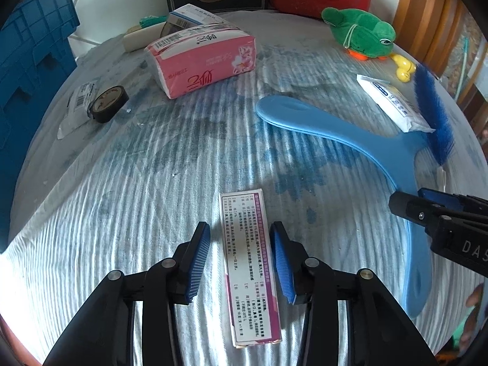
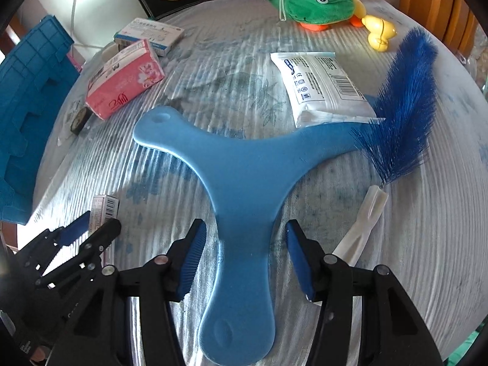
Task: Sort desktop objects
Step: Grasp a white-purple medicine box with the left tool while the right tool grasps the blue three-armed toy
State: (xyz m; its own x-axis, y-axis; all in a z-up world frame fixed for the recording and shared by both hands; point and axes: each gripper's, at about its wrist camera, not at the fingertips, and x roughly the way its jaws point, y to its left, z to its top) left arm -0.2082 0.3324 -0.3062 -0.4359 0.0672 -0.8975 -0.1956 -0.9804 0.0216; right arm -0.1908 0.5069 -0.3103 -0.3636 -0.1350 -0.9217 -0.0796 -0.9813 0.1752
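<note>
A long white and purple printed carton (image 1: 248, 268) lies flat on the striped cloth between the fingers of my left gripper (image 1: 241, 228). The jaws are open, with cloth showing beside the left pad (image 1: 198, 262). The same carton (image 2: 105, 207) and left gripper (image 2: 88, 225) appear at the lower left of the right wrist view. A light blue three-armed foam boomerang (image 2: 244, 164) lies flat, one arm running between the fingers of my right gripper (image 2: 245, 224). That gripper is open, with gaps on both sides. The right gripper (image 1: 408, 201) also shows over the boomerang (image 1: 335, 128) in the left wrist view.
On the cloth lie a pink tissue pack (image 1: 201, 61), a black tape roll (image 1: 108, 103), a white packet (image 2: 323, 85), a blue feather (image 2: 402, 106) on a white handle, a green plush toy (image 2: 305, 0), and a yellow duck (image 2: 379, 32). A blue crate (image 1: 30, 76) stands at the left.
</note>
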